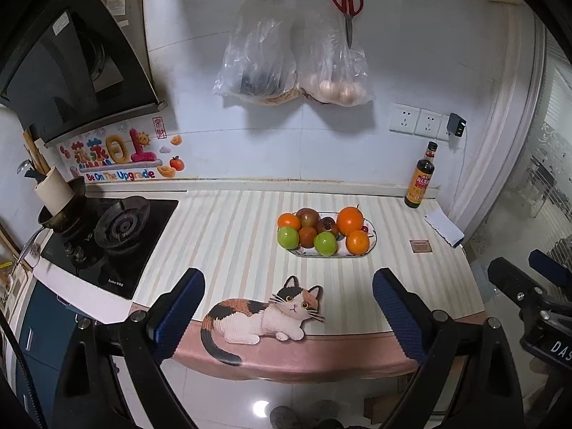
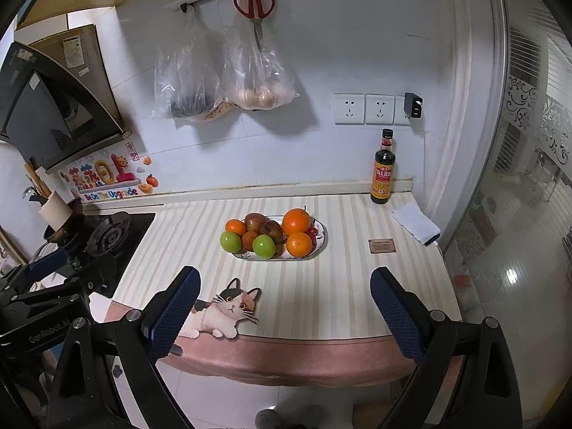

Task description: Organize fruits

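An oval patterned plate sits mid-counter, piled with fruit: oranges, two green apples, and dark red fruits. My left gripper hangs open over the counter's front edge, well short of the plate, nothing between its fingers. My right gripper is open too, also near the front edge and empty. The right gripper's body shows at the right edge of the left wrist view; the left gripper's body shows at the left edge of the right wrist view.
A striped cloth with a cat picture covers the counter. A gas stove with a pan lies to the left. A sauce bottle and a white folded cloth stand back right. Plastic bags and scissors hang on the wall.
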### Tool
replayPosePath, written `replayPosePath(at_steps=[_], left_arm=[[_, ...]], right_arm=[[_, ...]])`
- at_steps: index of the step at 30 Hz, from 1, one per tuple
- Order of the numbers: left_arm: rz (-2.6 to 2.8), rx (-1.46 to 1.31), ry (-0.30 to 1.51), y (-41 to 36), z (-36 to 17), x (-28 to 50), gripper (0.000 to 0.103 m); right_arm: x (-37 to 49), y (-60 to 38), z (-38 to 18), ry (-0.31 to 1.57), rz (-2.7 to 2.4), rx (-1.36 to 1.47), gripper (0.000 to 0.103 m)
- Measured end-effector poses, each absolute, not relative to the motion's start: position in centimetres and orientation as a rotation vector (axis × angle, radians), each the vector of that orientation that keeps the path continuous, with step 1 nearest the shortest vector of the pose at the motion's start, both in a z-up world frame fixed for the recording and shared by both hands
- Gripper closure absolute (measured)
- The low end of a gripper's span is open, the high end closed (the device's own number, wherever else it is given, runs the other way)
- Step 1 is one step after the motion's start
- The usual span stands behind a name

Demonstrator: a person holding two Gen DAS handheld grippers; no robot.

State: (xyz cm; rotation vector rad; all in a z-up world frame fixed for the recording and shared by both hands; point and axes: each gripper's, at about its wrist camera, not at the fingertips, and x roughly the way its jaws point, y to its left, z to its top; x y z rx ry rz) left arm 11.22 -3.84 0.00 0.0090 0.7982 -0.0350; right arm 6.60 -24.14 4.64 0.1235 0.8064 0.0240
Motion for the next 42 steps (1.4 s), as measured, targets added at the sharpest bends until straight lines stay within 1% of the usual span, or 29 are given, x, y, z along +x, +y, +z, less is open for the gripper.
replayPosePath(at_steps=[8, 12, 14, 15, 23, 27, 34, 42], left_arm=[[-0.026, 0.004, 0.801, -4.0, -0.1, 11.4, 0.007], [-0.036, 0.011, 0.818, -4.4, -0.6, 12.9, 0.007], [-0.030, 0.015, 0.829, -4.4, -1.0, 14.2, 0.004], [-0.030, 0.015, 0.832, -4.5, -1.1, 14.6, 0.000], [-0.024, 0.058, 0.886, -5.1, -3.2, 19.6, 0.000], [-0.013, 0.062, 0.920, -5.2, -4.7, 21.7, 0.000], [0.009, 0.052, 0.968, -4.9, -6.6, 24.3, 0.000], [0.013, 0.055, 0.997, -4.8, -7.8, 25.4, 0.000]], right_arm=[[7.3, -24.5, 4.2, 0.824, 0.037, 0.125, 0.005], [9.5, -24.7, 3.0, 0.852, 0.044, 0.130, 0.005], [11.0, -24.8, 2.1, 0.876, 0.047, 0.135, 0.005], [11.8, -24.8, 1.6, 0.888, 0.048, 0.137, 0.005], [17.8, -24.5, -1.1, 0.950, 0.034, 0.109, 0.005], [20.4, -24.3, -2.3, 0.976, 0.032, 0.105, 0.003], [22.9, -24.2, -4.3, 1.020, 0.011, 0.089, 0.003], [24.0, -24.2, -5.8, 1.054, 0.006, 0.090, 0.003]])
